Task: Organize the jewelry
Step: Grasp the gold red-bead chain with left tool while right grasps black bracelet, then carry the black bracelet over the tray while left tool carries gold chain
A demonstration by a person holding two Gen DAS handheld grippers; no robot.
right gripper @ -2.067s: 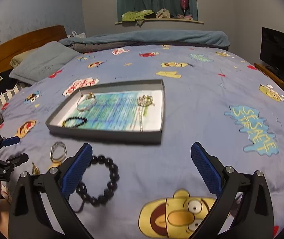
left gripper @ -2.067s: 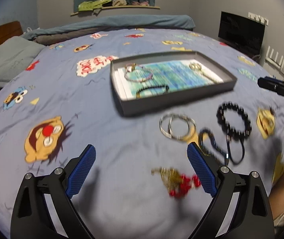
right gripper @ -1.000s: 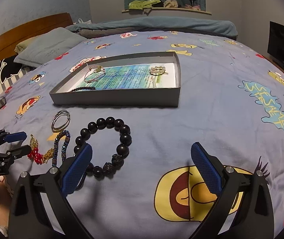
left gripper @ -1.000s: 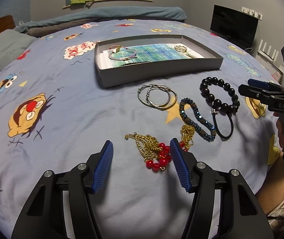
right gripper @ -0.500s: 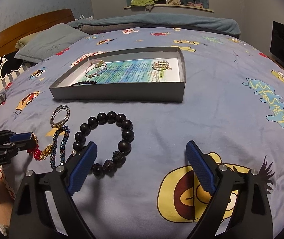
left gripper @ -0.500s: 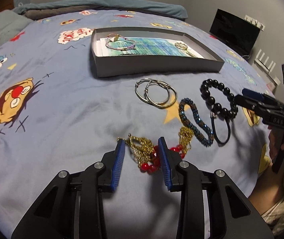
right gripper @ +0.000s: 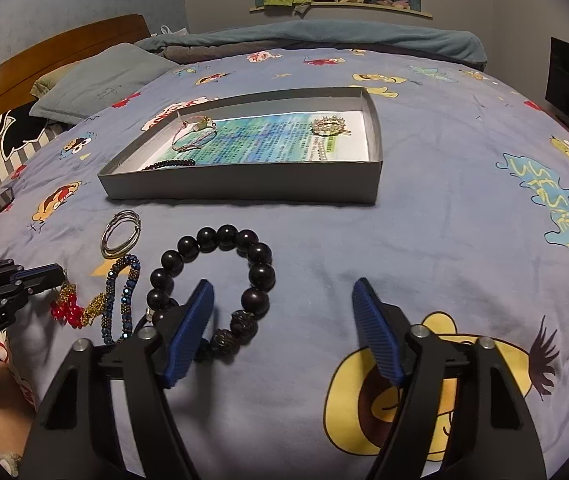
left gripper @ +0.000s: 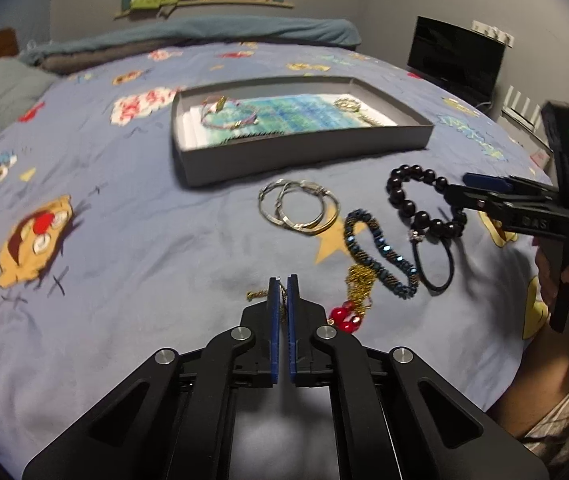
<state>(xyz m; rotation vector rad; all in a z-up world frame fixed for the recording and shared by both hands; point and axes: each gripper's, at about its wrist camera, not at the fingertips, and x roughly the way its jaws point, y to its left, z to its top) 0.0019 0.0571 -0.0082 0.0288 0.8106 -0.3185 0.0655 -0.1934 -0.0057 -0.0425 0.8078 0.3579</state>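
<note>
Grey tray with bracelets, brooch inside

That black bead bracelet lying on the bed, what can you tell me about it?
The black bead bracelet is a ring of large, glossy, dark round beads, with one carved, rougher-looking bead near the front and a small silvery charm beside a thin black cord loop. It lies flat on the blue cartoon bedsheet, in front of the grey tray. The right gripper straddles its near edge, fingers open, left finger over the beads.

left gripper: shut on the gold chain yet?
Shut on it. The left gripper has just closed; its blue pads meet with the gold chain pinched between them, red beads trailing on the bedspread.
</note>
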